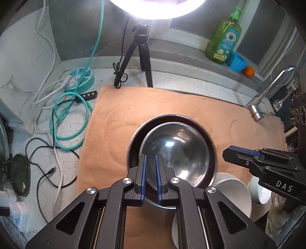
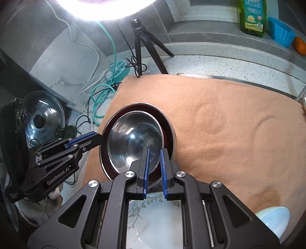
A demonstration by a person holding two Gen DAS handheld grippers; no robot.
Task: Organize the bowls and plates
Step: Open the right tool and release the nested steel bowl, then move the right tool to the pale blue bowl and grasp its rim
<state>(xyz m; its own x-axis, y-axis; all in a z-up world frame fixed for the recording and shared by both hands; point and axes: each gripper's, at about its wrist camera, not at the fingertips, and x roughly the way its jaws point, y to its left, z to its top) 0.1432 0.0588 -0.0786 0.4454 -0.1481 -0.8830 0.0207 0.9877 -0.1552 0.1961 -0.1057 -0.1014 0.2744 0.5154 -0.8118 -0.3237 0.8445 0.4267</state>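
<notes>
Between the two claws: a steel bowl [image 1: 177, 153] sits nested inside a wider steel dish [image 1: 133, 145] with a dark inner band, both on the peach towel [image 1: 118, 118].
Left gripper [image 1: 151, 159]: clenched, blue pads nearly together with only a thin slit between them; nothing is pinched, and the tips hover over the near left rim of the bowl.
Right gripper [image 2: 154, 153]: likewise clenched on nothing, tips above the near rim of the same bowl; seen from the left wrist it comes in from the right, clear of the dish edge.
Under the right claw: a white plate with a grey leaf pattern [image 2: 153, 216], close to the camera and partly hidden by the fingers.
Right of that plate: a pale blue bowl [image 2: 275, 218] at the towel's near edge.
Below-right of the left claw: white bowls [image 1: 233, 193], possibly stacked; the gripper body hides too much to be sure.
Left of the left claw: teal cable [image 1: 67, 118] and a glass pot lid [image 2: 45, 118] on the speckled counter.
Beyond the dish: black tripod [image 1: 141, 55] under a bright ring light [image 1: 156, 7].
Far right ledge: green dish soap bottle [image 1: 223, 38], blue ribbed cup [image 1: 237, 62], an orange [image 1: 249, 71], and the faucet [image 1: 267, 95].
</notes>
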